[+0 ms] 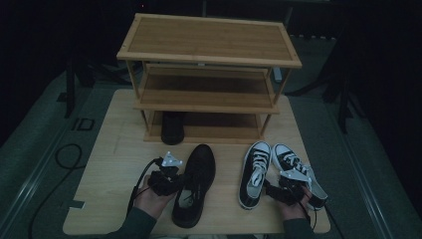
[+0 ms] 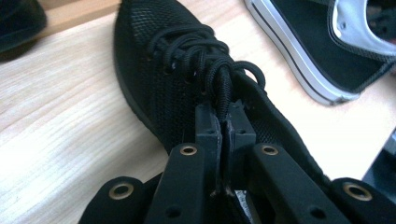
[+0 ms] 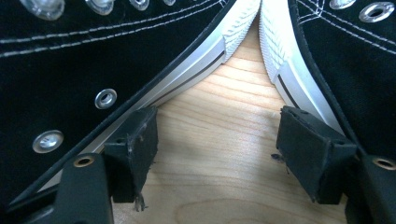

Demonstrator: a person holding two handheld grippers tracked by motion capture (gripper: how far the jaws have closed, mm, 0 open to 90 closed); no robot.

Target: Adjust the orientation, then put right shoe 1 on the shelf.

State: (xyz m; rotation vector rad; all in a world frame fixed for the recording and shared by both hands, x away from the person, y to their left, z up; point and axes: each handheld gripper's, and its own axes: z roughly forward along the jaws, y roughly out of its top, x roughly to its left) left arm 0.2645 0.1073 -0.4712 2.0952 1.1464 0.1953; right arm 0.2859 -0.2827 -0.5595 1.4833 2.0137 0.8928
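A black mesh lace-up shoe point(image 1: 196, 179) point(image 2: 159, 70) lies on the wooden table point(image 1: 109, 164), toe toward the rack. My left gripper point(image 1: 178, 183) point(image 2: 225, 126) is shut on the thin edge of that shoe's opening, just behind the laces. A pair of black-and-white canvas sneakers point(image 1: 255, 172) point(image 1: 293, 164) lies to the right. My right gripper point(image 1: 284, 190) point(image 3: 217, 149) stands open low between them, with bare wood between its jaws. One sneaker point(image 3: 93, 60) is by its left jaw and the other point(image 3: 345, 60) by its right.
A three-tier bamboo shoe rack point(image 1: 209, 74) stands at the back of the table. A second black shoe point(image 1: 173, 127) point(image 2: 18, 23) sits on its bottom shelf at the left. A sneaker point(image 2: 317, 46) lies close to the black shoe's right side. Cables trail off the table's left.
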